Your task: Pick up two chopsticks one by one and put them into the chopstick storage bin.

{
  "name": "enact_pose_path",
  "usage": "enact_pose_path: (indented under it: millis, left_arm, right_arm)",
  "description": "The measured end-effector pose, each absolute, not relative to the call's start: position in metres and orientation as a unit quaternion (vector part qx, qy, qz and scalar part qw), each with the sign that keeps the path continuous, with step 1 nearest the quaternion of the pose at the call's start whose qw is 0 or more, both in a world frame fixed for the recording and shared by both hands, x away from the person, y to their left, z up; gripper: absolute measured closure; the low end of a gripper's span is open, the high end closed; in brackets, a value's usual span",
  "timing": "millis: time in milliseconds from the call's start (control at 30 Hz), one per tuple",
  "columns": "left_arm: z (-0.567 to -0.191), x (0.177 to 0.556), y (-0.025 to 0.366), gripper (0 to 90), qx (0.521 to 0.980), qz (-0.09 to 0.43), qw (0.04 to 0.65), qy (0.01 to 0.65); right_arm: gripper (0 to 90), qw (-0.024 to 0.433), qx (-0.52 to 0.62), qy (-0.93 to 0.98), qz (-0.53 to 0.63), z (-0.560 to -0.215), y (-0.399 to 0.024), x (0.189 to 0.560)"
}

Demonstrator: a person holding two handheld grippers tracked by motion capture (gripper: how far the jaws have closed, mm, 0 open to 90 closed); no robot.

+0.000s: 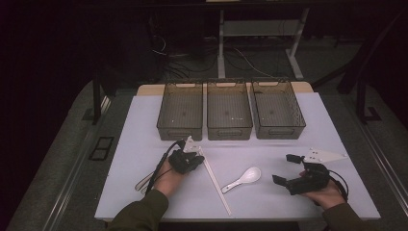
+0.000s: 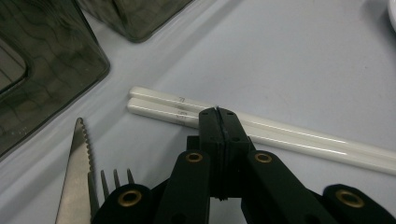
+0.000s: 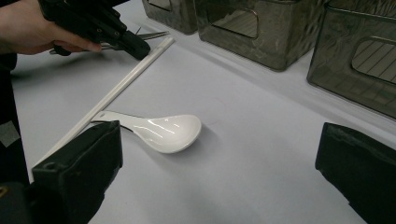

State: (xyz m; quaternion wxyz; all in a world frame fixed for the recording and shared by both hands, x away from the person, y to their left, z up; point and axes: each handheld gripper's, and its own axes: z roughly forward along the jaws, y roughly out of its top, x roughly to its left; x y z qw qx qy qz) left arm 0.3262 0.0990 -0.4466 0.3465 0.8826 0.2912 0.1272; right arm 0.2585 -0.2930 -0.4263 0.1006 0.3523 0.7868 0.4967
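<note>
A pair of white chopsticks (image 1: pixel 216 185) lies slanted on the white table, also seen close up (image 2: pixel 299 140). My left gripper (image 1: pixel 197 156) is shut, its jaws (image 2: pixel 218 112) pressed together with nothing between them, tips just over the chopsticks' upper end. A white ceramic spoon (image 1: pixel 243 179) lies to the right of the chopsticks. My right gripper (image 1: pixel 286 168) stands open, wide apart, pointing at the spoon (image 3: pixel 163 130) from a short distance. Under the left gripper lie a serrated knife (image 2: pixel 77 172) and a fork (image 2: pixel 114 179).
Three dark see-through bins (image 1: pixel 179 132) (image 1: pixel 229 132) (image 1: pixel 281 131) stand in a row at the back of the table (image 1: pixel 144 144). The nearest bin walls (image 2: pixel 42 79) are close to the left gripper. A person's hand (image 3: pixel 32 28) holds the left gripper.
</note>
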Motion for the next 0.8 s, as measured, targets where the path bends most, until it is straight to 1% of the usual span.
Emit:
enact_pose_path:
  millis: [800]
  left_arm:
    - [-0.448,0.338,0.086,88.4,0.884,0.141,0.347,0.281]
  right_arm:
    - [0.7,0.100,0.352,0.788,0.496,-0.426,-0.293,0.258]
